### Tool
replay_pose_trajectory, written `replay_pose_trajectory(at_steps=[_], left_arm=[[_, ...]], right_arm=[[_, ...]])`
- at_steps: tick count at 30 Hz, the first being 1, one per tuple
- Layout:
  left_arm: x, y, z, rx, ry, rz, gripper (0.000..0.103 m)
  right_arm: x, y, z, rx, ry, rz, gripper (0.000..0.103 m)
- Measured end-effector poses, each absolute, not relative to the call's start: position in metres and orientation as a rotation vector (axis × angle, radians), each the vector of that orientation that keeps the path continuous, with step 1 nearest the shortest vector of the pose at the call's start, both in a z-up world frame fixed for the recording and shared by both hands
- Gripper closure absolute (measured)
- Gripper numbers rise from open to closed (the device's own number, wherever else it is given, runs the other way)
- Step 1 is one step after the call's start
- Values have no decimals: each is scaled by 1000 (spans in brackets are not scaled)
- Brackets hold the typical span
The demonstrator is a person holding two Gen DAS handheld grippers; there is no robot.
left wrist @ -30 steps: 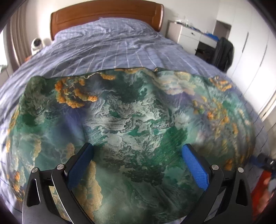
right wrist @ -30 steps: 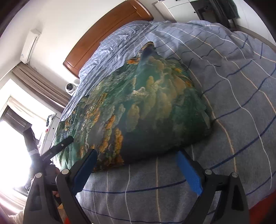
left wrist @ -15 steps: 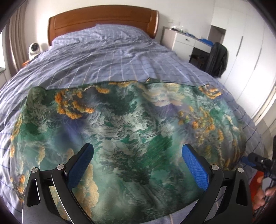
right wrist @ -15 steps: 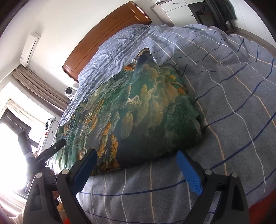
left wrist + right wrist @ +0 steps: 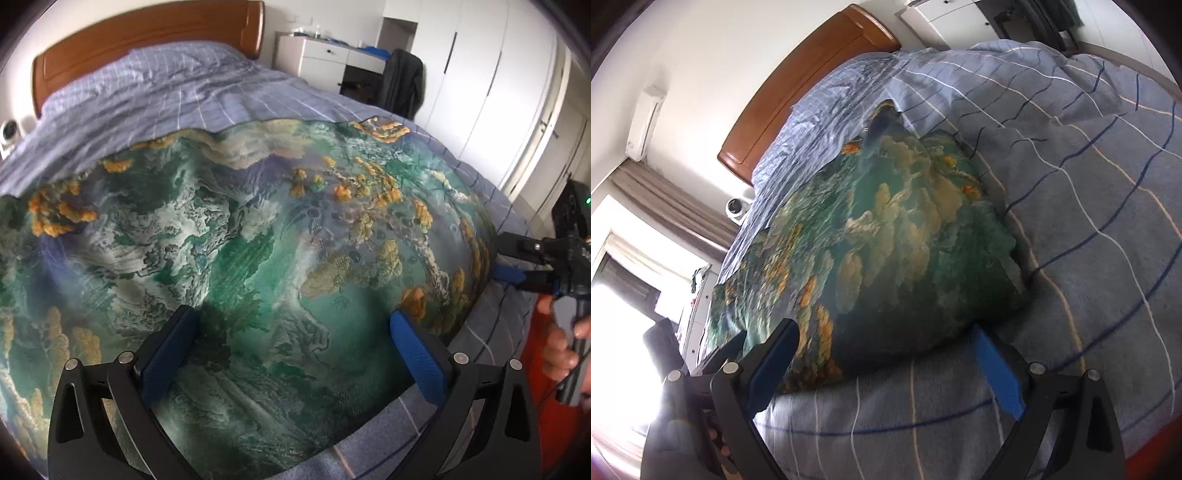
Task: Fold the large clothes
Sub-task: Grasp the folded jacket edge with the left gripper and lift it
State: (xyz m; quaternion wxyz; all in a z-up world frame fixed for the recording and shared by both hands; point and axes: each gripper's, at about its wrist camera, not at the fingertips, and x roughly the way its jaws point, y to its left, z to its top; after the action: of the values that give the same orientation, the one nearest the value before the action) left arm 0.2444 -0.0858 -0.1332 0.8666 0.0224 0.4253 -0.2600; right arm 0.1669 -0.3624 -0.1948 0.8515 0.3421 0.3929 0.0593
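Green printed garment [image 5: 258, 258] lies spread flat on the bed [image 5: 166, 103]. Left tool [image 5: 291, 354] hovers over its near edge, jaws wide apart, gripping nothing. Right tool [image 5: 886, 365] sits at the garment's side edge, likewise wide open and empty.

**A bedroom in a home**

A bed [image 5: 177, 96] with a blue checked cover fills most of the room, and a wooden headboard [image 5: 147, 33] stands against a white wall. Beside it are a white desk with drawers [image 5: 317, 55] and a dark jacket [image 5: 400, 81] hanging near it. Tall white wardrobe doors [image 5: 480, 85] line one side. The right wrist view shows a wall air conditioner [image 5: 644, 122], brown curtains [image 5: 668, 206] and a bright window [image 5: 617, 325].
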Motion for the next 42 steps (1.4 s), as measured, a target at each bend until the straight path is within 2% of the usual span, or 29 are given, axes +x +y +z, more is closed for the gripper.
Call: replay_pose_trajectory(at_steps=[4,14,19,20,21,24,26,29,32,35,38,42], left_arm=[[246,-88,-138,54,903,-551,1],[258,-83,-141,2,959,-559,1],[255,-86,-142,34,965,-557,1],[254,-86,-142,37,963,-560,1],[254,-86,-142,38,963,-562,1],[252,-85,-136,58,978,-563,1],[253,-82,-125,83,1008,-546,4],[254,-60,-78,-21,983,-540,7],[256,-50,-22,-162,947,-634,5],[260,-66,20,-173,957,-749,3],[266,-89,40,-92,981,-803,3],[277,-104,31,60,1052,-706,3]], right_arm=[[176,-370,-204,840,815,100,3],[178,-359,-208,1004,947,41,4],[203,-376,-211,1045,817,-65,3],[207,-379,-216,1084,803,-65,9],[208,-379,-218,1086,791,-64,32],[199,-367,-195,934,725,-29,63],[192,-352,-167,780,682,6,66],[181,-317,-124,496,600,46,67],[172,-273,-93,252,522,88,67],[168,-228,-73,48,459,135,67],[160,-181,-62,-143,406,176,67],[143,-116,-67,-392,349,259,67]])
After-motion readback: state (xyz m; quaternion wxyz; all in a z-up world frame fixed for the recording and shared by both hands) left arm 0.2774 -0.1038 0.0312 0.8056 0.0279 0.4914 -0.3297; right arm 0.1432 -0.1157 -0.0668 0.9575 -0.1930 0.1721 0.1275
